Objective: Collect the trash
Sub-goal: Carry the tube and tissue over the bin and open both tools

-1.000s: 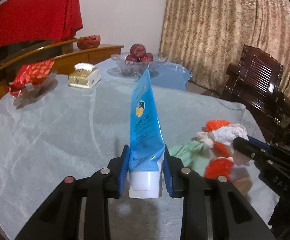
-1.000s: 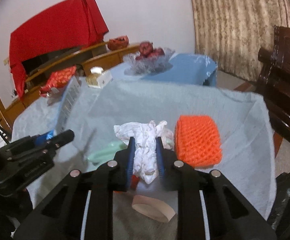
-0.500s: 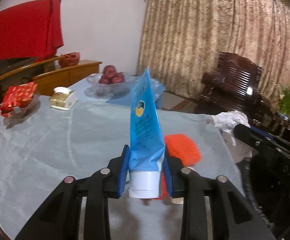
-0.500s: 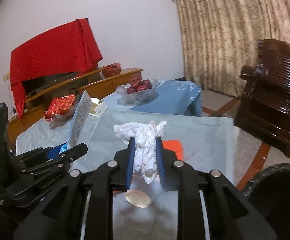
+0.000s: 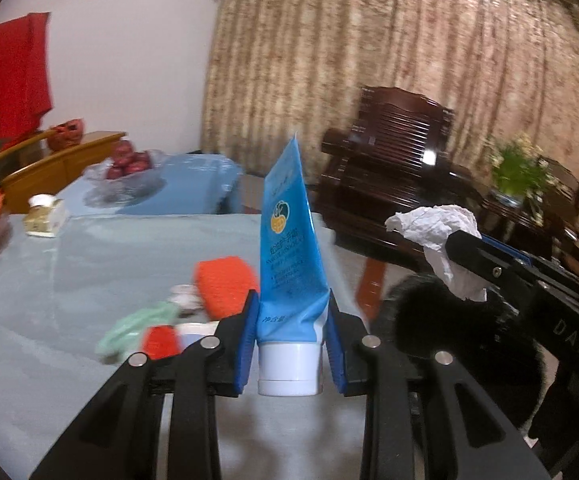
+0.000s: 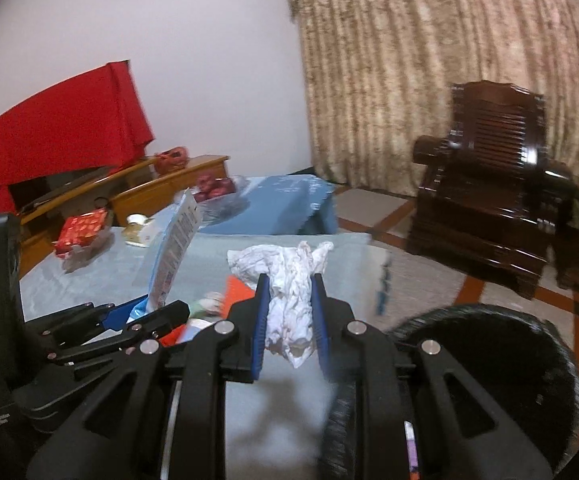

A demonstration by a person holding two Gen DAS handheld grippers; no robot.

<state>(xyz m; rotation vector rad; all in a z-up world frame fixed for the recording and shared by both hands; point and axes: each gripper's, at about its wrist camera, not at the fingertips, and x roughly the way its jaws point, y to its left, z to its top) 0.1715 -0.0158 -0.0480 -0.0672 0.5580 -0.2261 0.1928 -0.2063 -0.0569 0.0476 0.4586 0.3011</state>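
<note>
Dim, warm indoor light fills both views. Heavy fisheye bending curves the curtain (image 5: 389,80) and the black corners of each frame. Motion blur smears the chair (image 6: 489,184) at right and the clutter at lower left, while the near tongs stay sharp. Soft shadows lie on the surface (image 5: 69,280); a small glare spot marks the chair back.

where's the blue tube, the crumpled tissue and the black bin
blue tube (image 5: 289,264): left wrist view, on the printed middle of its body.
crumpled tissue (image 6: 291,304): right wrist view, on the wad between the blue pads.
black bin (image 6: 489,364): right wrist view, on its dark inside, lower right.
</note>
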